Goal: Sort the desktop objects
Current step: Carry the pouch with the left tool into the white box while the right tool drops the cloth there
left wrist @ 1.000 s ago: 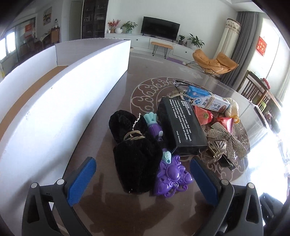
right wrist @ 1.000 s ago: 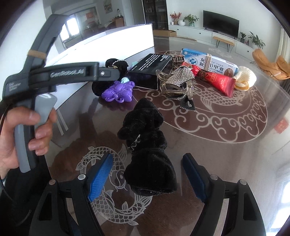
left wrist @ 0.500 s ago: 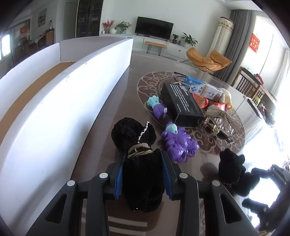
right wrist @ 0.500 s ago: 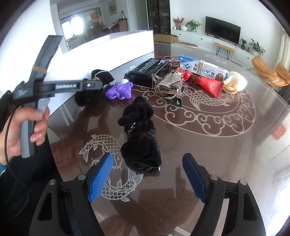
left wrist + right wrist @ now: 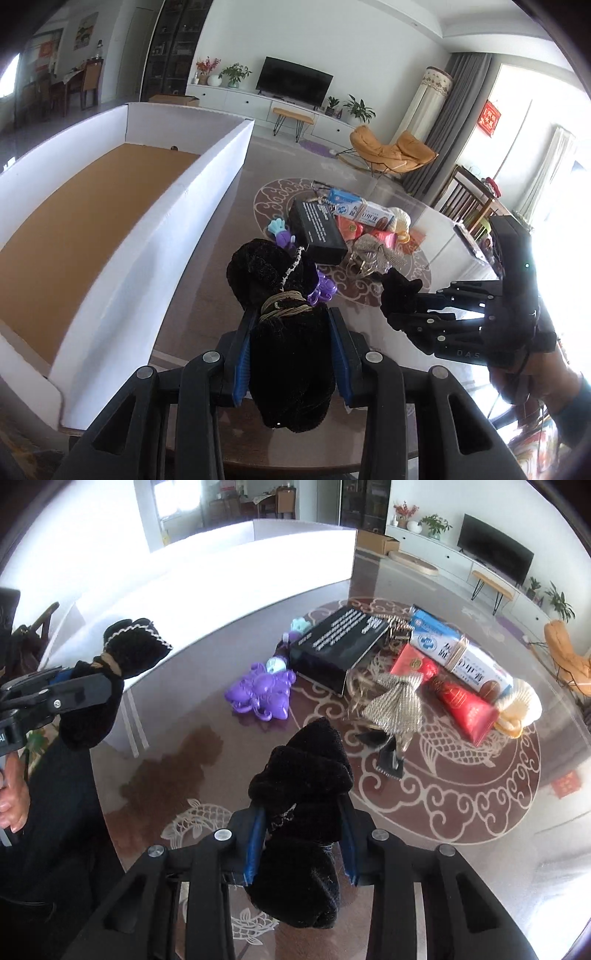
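now, a black velvet pouch in each gripper, lifted off the table.
left gripper (image 5: 291, 354) is clamped on the tied pouch (image 5: 284, 317) beside the white box (image 5: 207, 192), likely its destination; right gripper (image 5: 301, 843), jaws just closing, pinches the other pouch (image 5: 301, 801).

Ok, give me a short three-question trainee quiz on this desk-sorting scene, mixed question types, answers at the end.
1. True or false: the left hand-held gripper holds a black velvet pouch tied with cord.
2. What lies directly left of the black box in the right wrist view? A) red tube B) purple toy C) white shell
3. Fill in: the right hand-held gripper is shut on a second black ____.

Key: 1 true; 2 B, the purple toy; 3 pouch.
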Motion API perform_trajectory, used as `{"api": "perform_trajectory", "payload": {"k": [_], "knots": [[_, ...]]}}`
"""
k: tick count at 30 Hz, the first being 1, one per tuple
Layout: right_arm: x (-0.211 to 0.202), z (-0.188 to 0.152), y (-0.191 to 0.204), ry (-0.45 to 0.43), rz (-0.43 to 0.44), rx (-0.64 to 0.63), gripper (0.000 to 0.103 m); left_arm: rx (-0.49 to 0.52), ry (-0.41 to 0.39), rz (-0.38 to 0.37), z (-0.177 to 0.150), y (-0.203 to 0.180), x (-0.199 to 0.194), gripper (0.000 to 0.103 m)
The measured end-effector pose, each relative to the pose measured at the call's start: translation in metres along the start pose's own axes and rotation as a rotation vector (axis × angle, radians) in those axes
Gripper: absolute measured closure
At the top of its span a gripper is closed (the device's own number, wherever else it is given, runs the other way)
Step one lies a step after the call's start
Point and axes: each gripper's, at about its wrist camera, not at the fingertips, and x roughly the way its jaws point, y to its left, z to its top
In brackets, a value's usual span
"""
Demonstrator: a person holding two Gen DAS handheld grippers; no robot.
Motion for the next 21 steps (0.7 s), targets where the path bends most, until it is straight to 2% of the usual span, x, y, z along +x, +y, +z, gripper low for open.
{"api": "perform_trajectory", "payload": {"k": [3, 6, 11, 15, 20, 21], "knots": [[-0.029, 0.036, 0.007, -0.091, 0.039, 0.037, 0.068, -0.03, -0.07, 0.015, 0.027, 0.02, -0.032, 0.066], [-0.05, 0.086, 0.027, -0.188, 0.097, 0.047, 0.068, -0.047, -0.117, 0.115, 0.053, 0.055, -0.051, 0.066], [-0.044, 0.172, 0.09, -0.276, 0.192, -0.013, 0.067, -0.098, -0.063, 0.263, 0.078, 0.123, -0.045, 0.066], [-0.002, 0.212, 0.148, -0.233, 0.25, -0.06, 0.067, -0.121, 0.003, 0.322, 0.081, 0.156, -0.024, 0.066], [0.06, 0.225, 0.189, -0.116, 0.199, -0.104, 0.065, -0.112, 0.044, 0.369, 0.075, 0.172, -0.007, 0.066], [0.069, 0.224, 0.191, -0.099, 0.188, -0.098, 0.059, -0.102, 0.047, 0.386, 0.073, 0.172, -0.005, 0.066]]}}
